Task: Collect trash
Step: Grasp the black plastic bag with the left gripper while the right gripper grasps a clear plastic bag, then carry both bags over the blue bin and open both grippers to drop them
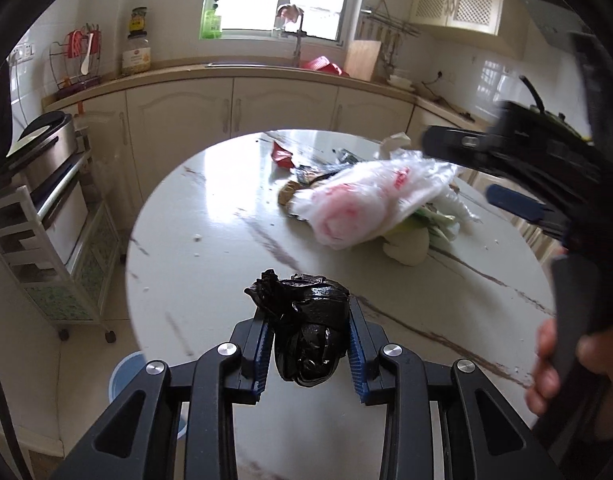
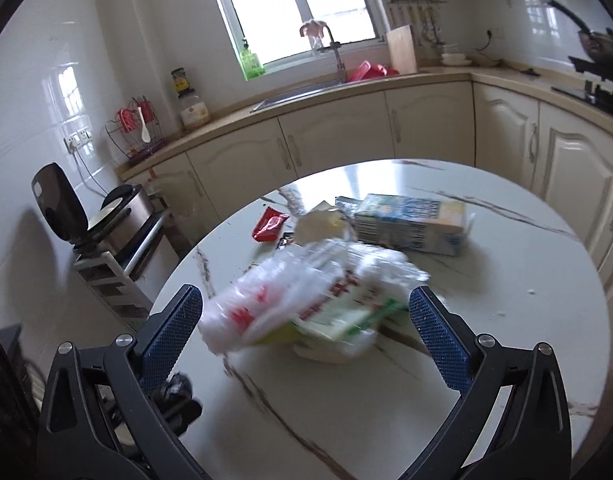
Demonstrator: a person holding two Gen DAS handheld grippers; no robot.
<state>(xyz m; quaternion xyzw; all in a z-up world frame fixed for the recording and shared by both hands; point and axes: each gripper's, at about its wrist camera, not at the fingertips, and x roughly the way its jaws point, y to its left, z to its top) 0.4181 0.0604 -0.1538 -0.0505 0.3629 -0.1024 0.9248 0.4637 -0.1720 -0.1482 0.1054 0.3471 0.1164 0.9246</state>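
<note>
The left gripper (image 1: 310, 340) is pointing downward at a slant, its two black arms angling in close, the blue ribbed pads (image 1: 357, 356) pressing from both sides on a crumpled black bag (image 1: 306, 332) and gripping it firmly. Off to its right, the right gripper (image 2: 306, 332) is tilting down as well, its jaws standing wide apart, the blue pads (image 2: 436, 336) touching nothing and gripping nothing. It is showing blurred in the left wrist view. A hand (image 1: 554, 364) is wrapping its fingers round the dark handle of that right gripper, low at the edge of the left wrist view.
</note>
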